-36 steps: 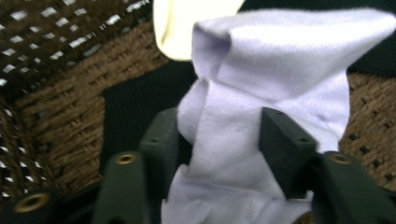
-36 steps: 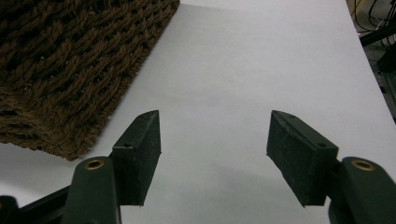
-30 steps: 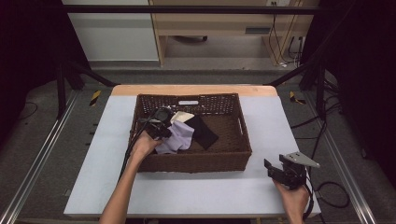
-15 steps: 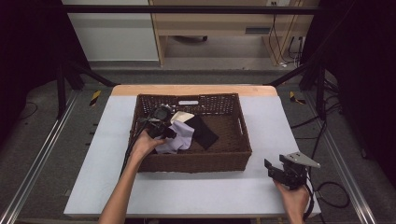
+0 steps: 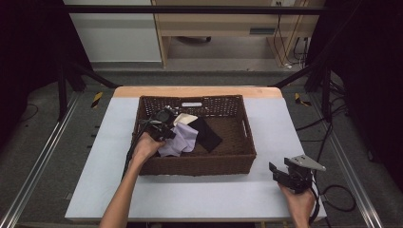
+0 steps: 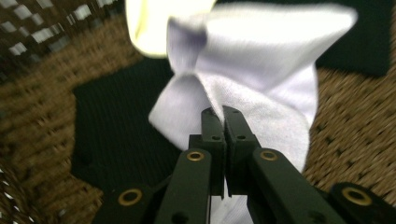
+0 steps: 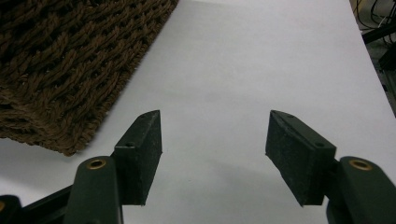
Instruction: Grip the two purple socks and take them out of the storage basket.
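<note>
Lavender cloth (image 6: 261, 79) pinched in left gripper (image 6: 223, 112), seemingly fanning away.

overhead forward-down, gripper close-ups, shared basket (image 5: 195, 166)

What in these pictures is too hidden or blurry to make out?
- Black cloth, high view: partly hidden under the lilac cloth.
- Cream cloth, left gripper view: cut off by the top edge.
- Basket, right gripper view: cut off by the frame's left edge.
- Left claw, high view: too small to read its grip.
</note>
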Motion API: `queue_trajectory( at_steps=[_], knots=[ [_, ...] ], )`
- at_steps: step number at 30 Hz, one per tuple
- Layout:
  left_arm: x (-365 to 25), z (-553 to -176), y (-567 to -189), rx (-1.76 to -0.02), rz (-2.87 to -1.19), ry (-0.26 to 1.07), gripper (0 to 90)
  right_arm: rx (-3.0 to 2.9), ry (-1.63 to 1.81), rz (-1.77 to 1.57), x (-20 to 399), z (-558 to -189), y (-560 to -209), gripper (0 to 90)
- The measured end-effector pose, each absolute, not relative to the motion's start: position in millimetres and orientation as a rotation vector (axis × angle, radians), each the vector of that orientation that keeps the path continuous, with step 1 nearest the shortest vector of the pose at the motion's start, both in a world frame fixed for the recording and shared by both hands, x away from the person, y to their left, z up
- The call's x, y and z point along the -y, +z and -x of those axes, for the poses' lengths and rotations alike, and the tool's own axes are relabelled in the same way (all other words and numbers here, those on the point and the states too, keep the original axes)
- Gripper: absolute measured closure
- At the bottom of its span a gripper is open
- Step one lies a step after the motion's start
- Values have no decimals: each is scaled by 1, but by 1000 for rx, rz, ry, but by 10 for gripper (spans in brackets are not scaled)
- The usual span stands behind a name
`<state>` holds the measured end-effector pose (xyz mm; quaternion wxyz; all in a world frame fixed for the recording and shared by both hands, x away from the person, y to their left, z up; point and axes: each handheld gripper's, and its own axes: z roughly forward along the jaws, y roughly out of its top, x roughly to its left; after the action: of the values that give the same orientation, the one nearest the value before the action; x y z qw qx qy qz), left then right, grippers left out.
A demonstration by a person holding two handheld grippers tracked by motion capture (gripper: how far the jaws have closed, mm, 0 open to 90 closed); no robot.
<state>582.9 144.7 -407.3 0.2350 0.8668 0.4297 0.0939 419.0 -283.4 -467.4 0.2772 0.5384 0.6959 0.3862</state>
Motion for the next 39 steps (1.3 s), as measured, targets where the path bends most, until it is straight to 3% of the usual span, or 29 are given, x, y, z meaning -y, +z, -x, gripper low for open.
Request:
queue_trajectory(
  at_steps=[5, 11, 23, 39],
  knots=[
    [-149, -569, -391, -1086, -2265, 432, 877, -1861, 1035, -1449, 285, -418, -467, 368],
    [-157, -557, -376, -1038, -2132, 525, 877, -1858, 1036, -1446, 285, -418, -467, 372],
    [-174, -537, -349, -996, -1873, 568, 877, -1857, 1050, -1431, 284, -418, -467, 385],
    [-194, -483, -311, -901, -1689, 573, 877, -1846, 1049, -1432, 285, -418, -466, 413]
  ],
)
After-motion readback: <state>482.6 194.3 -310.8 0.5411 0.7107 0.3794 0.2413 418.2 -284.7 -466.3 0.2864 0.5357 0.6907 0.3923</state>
